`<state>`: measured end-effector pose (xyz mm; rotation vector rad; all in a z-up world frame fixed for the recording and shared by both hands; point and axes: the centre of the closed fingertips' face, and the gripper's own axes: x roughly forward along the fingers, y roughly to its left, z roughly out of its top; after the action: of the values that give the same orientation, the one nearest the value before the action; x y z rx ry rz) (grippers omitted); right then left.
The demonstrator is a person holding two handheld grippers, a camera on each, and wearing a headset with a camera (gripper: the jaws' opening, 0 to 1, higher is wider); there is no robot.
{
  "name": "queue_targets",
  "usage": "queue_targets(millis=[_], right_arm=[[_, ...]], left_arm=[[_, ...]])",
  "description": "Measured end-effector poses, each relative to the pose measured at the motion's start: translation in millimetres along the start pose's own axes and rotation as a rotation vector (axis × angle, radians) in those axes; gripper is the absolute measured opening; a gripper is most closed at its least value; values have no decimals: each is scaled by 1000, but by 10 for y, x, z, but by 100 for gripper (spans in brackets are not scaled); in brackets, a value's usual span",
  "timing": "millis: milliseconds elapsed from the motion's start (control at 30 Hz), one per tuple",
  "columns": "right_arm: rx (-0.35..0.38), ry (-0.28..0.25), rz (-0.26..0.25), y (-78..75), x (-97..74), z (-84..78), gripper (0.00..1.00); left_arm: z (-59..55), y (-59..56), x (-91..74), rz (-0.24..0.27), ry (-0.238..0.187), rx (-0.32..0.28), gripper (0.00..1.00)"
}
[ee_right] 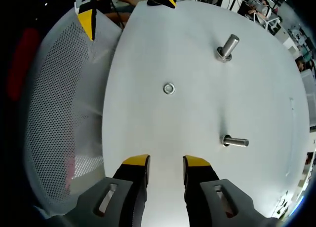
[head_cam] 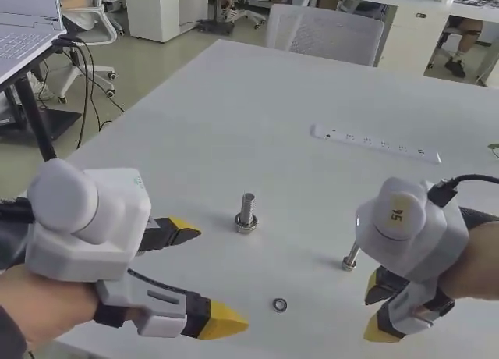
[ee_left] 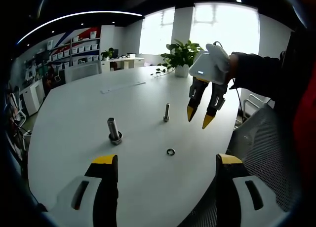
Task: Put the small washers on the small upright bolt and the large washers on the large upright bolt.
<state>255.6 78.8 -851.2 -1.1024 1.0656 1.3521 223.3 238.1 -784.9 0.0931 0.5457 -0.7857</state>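
Risks skidding the flat silver ring washer (head_cam: 280, 304), loose on the white desk (head_cam: 257, 117) between left gripper (head_cam: 210, 279) (fingers wide) and right gripper (head_cam: 376, 316) (fingers narrow, empty), or toppling the slim upright steel bolt (head_cam: 350, 257).

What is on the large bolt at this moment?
The large bolt has a bare shaft. It widens at its foot; whether that is its head or a threaded washer cannot be told. One washer lies loose on the table.
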Motion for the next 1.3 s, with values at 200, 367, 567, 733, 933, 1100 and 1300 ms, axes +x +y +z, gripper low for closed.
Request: queue_targets(millis=[200,367,567,733,933,1100,1300], right_arm=[[-32,-23,6,42,-31,162,29],[-62,-32,9,58,-47,293,29],[-93,-48,1,33,-77,464,29],[-123,-56,-9,-8,-66,611,28],[-153,-64,2,-17,3,783,28],[-169,-56,16,-27,118,857,27],[-171,-45,34,-42,258,877,26]], left_arm=[[16,3,8,4,-3,1,81],[28,2,13,7,-5,1,81],[27,3,16,8,-4,1,81],[25,5,14,10,-3,1,81],[24,11,8,13,-5,-3,81],[24,17,2,15,-7,-5,81],[19,20,-5,16,-6,-5,81]])
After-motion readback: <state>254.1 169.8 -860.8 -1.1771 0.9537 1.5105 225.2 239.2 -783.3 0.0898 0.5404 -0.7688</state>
